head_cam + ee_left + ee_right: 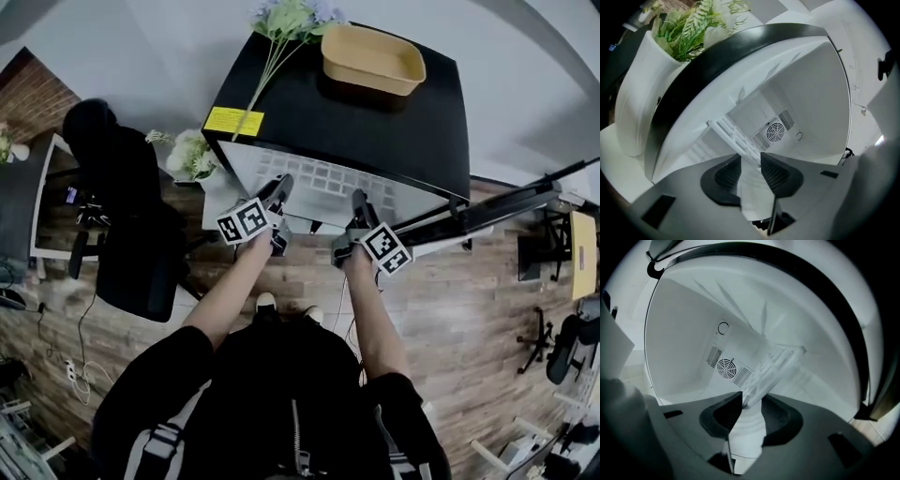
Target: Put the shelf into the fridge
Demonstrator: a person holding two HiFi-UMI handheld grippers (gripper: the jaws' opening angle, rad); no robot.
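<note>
Well, I've got the shelf (325,184) partway into the fridge (375,131), its front edge clamped in my left claw (750,158) and, as far as I can judge, my right claw (752,398) too. It isn't seated yet, I reckon. What's left: slide it fully home, level, then let go.
</note>
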